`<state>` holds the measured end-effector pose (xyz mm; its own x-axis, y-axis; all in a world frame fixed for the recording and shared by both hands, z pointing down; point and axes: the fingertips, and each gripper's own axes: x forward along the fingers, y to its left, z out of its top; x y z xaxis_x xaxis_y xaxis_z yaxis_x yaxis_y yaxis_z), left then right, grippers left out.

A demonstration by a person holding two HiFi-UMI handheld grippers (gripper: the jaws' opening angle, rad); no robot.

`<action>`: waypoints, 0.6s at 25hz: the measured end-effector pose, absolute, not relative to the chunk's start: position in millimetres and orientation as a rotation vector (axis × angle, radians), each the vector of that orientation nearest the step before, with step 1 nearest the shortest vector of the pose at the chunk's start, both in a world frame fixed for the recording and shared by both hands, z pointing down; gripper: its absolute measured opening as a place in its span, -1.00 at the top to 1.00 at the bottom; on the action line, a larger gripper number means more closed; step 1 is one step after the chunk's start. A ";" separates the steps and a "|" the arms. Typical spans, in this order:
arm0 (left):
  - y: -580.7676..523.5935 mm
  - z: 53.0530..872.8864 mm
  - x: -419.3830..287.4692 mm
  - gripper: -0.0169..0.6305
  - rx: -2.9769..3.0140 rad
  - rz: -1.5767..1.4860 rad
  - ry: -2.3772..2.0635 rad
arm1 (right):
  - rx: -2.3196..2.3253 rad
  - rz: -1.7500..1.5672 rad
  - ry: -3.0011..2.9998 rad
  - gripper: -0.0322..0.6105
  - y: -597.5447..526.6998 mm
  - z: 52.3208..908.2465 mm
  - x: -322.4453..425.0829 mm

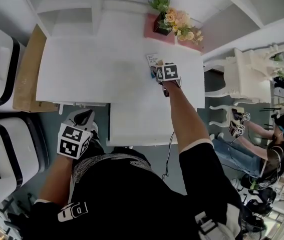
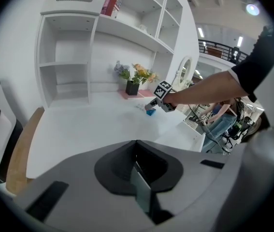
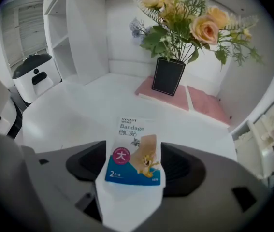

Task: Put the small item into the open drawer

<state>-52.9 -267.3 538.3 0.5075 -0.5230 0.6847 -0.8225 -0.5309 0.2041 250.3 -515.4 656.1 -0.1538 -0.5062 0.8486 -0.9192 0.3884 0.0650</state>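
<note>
Bandage packet point(image 3: 133, 151) pinched between jaws of right gripper point(image 1: 157, 73), over far right part of white desk point(image 1: 81, 69), near flower pot point(image 3: 167, 76), left gripper point(image 2: 141, 190) clenched on nothing, near left, well apart from packet, open drawer point(image 1: 142, 126) at desk's near edge

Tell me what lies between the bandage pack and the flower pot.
Only bare desk, then the pink mat under the pot, per the right gripper view.

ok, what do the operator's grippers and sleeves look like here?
Grey-bodied left gripper and right gripper, dark recesses round the jaws, each carrying a white cube with black square markers. Black short sleeves, pale-edged cuffs. Thin dark cable under the right arm.
</note>
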 end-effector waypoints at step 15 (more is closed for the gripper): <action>-268.4 547.2 -62.9 0.91 2.165 0.765 -1.142 | 1.130 0.690 -1.717 -0.38 -544.2 695.6 243.6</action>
<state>-62.9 -268.4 547.2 0.4719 -0.5281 0.7060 -0.8537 -0.4736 0.2164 243.6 -544.2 695.6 -0.1378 -0.3819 0.9139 -0.9079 0.4175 0.0375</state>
